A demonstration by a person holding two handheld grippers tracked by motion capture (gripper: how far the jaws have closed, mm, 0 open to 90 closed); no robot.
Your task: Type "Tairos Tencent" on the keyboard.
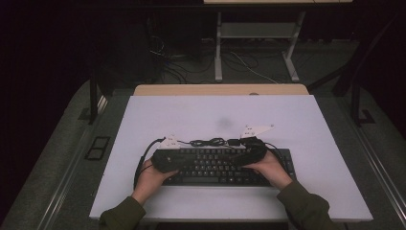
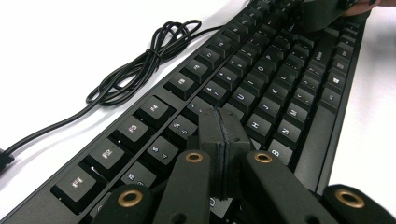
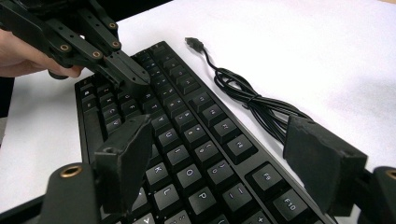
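Note:
A black keyboard (image 1: 220,166) lies on the white tabletop (image 1: 215,115) near the front edge. Its black cable (image 1: 208,142) is bundled just behind it and ends in a USB plug (image 3: 194,43). A hand holds my left gripper (image 1: 178,159) over the keyboard's left part. Its jaws are shut with nothing between them, and the tips (image 2: 222,126) hover just above the letter keys (image 2: 261,100). My right gripper (image 1: 241,157) hangs over the keyboard's right part. It is open, with its pads (image 3: 126,158) spread wide above the keys. The left gripper (image 3: 137,77) faces it from farther off.
Bare white tabletop surrounds the keyboard on all sides. A strip of wooden table edge (image 1: 220,89) runs along the back. Beyond it, on the dark floor, stand white desk legs (image 1: 219,48) with loose cables (image 1: 249,64).

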